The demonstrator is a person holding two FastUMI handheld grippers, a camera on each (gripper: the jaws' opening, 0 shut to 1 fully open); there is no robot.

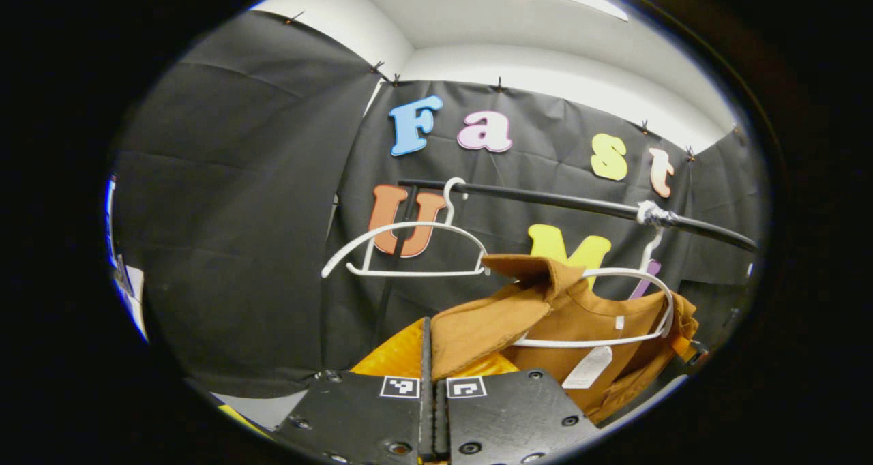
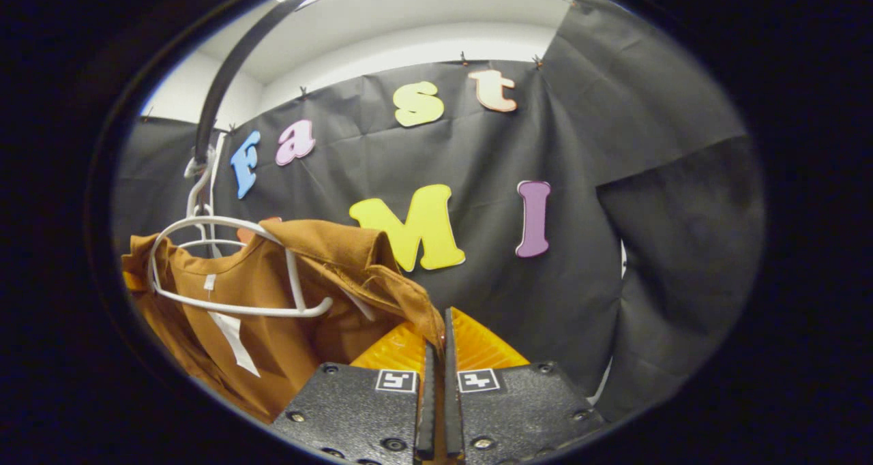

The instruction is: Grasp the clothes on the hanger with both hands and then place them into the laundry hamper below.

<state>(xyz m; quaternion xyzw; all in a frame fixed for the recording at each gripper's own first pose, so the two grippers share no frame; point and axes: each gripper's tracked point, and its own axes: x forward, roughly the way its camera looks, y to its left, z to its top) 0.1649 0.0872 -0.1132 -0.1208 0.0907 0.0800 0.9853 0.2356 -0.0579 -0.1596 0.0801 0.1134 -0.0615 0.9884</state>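
Brown shirt (image 1: 580, 315) with an unreadable white tag (image 1: 588, 367) is seemingly pinched by both closed tongs (image 1: 431, 356) (image 2: 436, 346).

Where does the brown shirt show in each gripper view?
Left gripper view: brown shirt lower right, on a white hanger, its edge pinched in the left gripper.
Right gripper view: lower left, edge pinched in the right gripper.
Shared landmark: black rail.
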